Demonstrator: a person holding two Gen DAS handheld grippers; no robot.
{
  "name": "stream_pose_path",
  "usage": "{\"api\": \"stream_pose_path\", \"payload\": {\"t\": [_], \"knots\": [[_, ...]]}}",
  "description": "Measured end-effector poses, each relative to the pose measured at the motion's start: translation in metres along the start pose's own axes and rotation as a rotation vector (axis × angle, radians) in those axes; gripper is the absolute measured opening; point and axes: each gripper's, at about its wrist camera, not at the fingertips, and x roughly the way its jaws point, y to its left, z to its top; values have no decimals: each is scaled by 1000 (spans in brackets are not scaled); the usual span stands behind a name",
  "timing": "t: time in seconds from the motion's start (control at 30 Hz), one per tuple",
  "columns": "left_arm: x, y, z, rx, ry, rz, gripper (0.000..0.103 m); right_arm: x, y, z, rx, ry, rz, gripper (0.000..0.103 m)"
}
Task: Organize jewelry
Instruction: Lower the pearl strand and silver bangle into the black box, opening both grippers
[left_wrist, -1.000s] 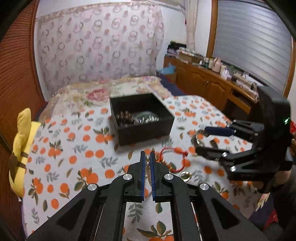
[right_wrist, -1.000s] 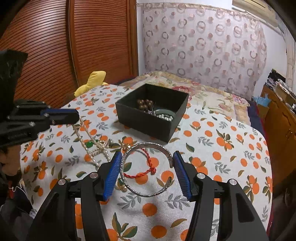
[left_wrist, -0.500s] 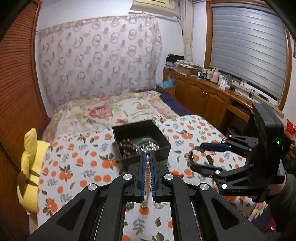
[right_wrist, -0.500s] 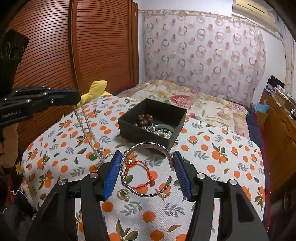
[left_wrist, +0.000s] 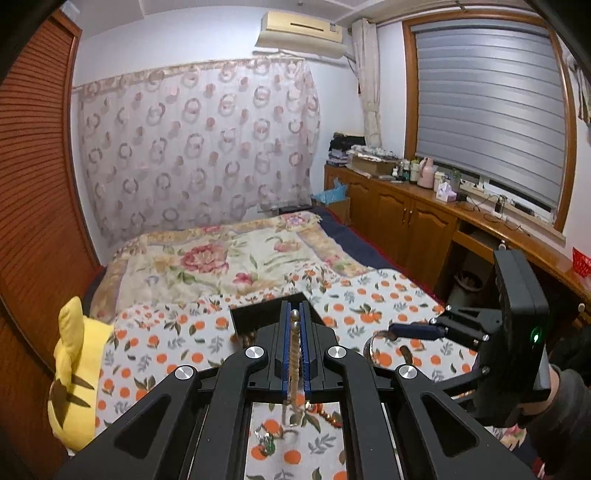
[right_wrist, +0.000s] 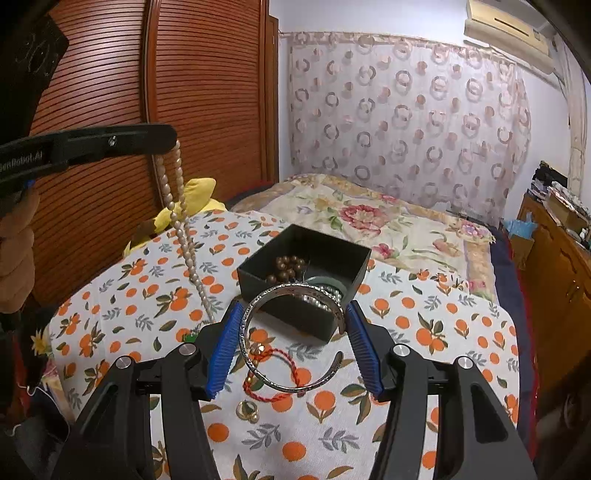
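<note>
Bangle (right_wrist: 291, 338) gripped, seemingly near box (right_wrist: 354, 280) rim

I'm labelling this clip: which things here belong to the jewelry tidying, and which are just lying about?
Job:
pearl necklace, gripped by left tongs
silver bangle, gripped by right tongs
black box
red cord bracelet
gold ring

Lying about:
yellow plush toy
bottles on the cabinet

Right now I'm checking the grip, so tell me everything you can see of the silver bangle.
The silver bangle is an open cuff of shiny metal with engraved lettering on its band and a gap at the lower right. The right gripper holds it between its blue pads, lifted above the orange-print cloth, in front of the black box.
</note>
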Motion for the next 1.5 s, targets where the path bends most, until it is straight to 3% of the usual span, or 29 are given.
{"api": "stream_pose_path", "payload": {"t": [0.37,0.73,1.13,1.5], "knots": [[13,6,43,-1,-47,-5,4,13,-18,30,16,-45,30,59],[55,20,78,-16,-23,-1,4,52,-39,53,29,-19,72,59],[147,54,16,-91,172,5,4,111,-48,58,28,23,107,59],[175,74,-21,-129,250,16,4,146,-49,52,52,64,149,59]]}}
